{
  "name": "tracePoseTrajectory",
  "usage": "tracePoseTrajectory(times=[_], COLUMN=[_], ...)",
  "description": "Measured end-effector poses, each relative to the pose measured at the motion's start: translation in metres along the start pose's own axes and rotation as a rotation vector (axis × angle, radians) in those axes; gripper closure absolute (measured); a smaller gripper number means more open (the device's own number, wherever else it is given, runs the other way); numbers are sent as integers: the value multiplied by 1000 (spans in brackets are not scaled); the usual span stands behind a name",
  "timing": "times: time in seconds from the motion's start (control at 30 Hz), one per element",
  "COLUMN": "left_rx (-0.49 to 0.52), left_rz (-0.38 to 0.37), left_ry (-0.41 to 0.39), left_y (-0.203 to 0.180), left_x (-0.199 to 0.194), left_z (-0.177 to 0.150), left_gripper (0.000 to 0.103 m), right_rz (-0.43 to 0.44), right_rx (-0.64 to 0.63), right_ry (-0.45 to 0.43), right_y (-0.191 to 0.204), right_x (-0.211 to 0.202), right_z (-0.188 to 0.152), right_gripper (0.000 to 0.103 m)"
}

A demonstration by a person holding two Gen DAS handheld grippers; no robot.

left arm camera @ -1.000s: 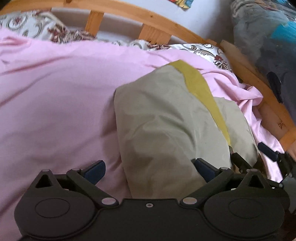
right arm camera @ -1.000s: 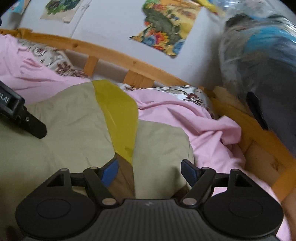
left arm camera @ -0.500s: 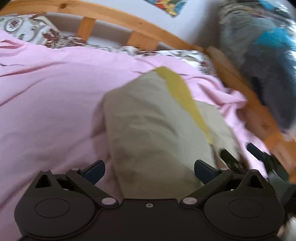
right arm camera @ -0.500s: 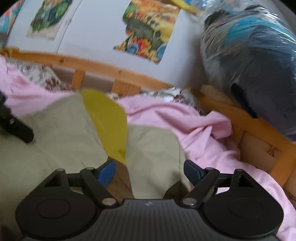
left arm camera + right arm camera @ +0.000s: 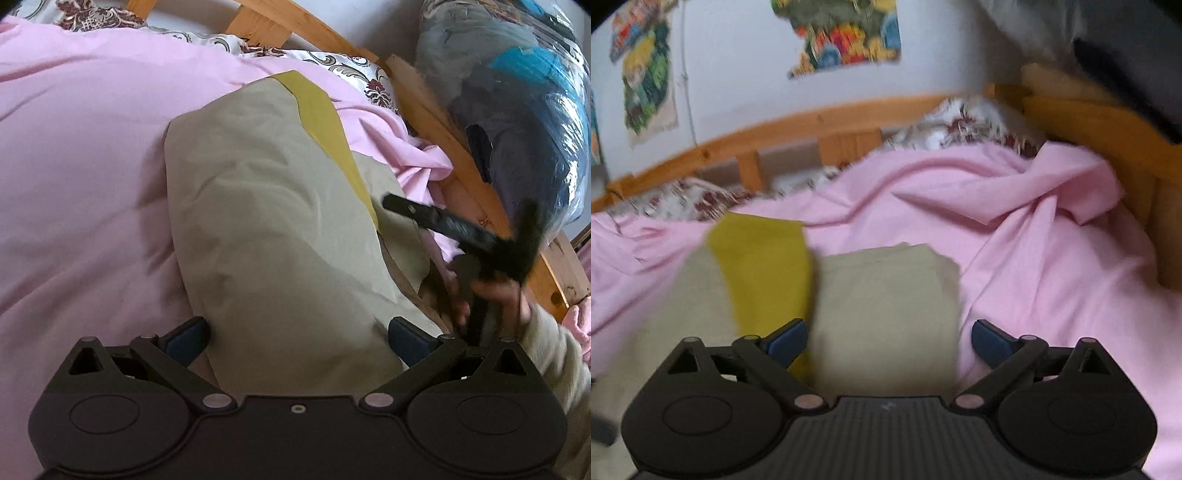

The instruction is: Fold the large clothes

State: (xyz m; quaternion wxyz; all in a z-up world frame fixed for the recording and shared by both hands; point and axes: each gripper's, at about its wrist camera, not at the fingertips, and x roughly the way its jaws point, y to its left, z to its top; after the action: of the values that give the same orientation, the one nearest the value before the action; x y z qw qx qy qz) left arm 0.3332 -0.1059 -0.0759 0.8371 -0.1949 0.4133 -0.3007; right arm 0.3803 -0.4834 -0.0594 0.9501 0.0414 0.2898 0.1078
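A beige garment (image 5: 273, 229) with a mustard-yellow band (image 5: 325, 125) lies folded on a pink sheet (image 5: 81, 177). My left gripper (image 5: 299, 334) is open, its blue-tipped fingers spread either side of the garment's near edge. The right gripper shows in the left wrist view (image 5: 461, 229), held in a hand above the garment's right edge. In the right wrist view my right gripper (image 5: 888, 341) is open over the beige garment (image 5: 886, 302), beside the yellow band (image 5: 764, 273). Neither gripper holds cloth.
A wooden bed frame (image 5: 439, 122) runs along the far and right sides. A patterned pillow (image 5: 354, 70) lies against it. A large plastic-wrapped bundle (image 5: 517, 110) stands at the right. Pink sheet (image 5: 1034, 229) bunches to the right. Pictures (image 5: 846, 33) hang on the wall.
My right gripper has lifted and swung to the right, away from the garment's near edge; its view is blurred. My left gripper has stayed open at the near edge.
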Motion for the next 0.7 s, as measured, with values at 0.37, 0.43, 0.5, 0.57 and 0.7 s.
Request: tracePoseTrajectory(times=[0.37,0.43,0.5,0.57,0.7], left_rx=[34,36,37,35,33], left_rz=[8,15,12,11,13], left_ry=[19,21,21,20,18], left_y=[4,3,4,3,2], left_x=[18,19,18,17,18], left_z=[-7,-5,-4,-3,-3], left_gripper=[1,0,1,1,1], right_rz=[122,115,105,95,83], right_rx=[-8,-8,-18,-29,-47], right_ry=[78,72,69,68,65], right_y=[-7,-7,-4,-2,0], right_x=[43,42,43,43,43], right_z=[9,6,5,5,3], right_gripper=[0,0,0,0,0])
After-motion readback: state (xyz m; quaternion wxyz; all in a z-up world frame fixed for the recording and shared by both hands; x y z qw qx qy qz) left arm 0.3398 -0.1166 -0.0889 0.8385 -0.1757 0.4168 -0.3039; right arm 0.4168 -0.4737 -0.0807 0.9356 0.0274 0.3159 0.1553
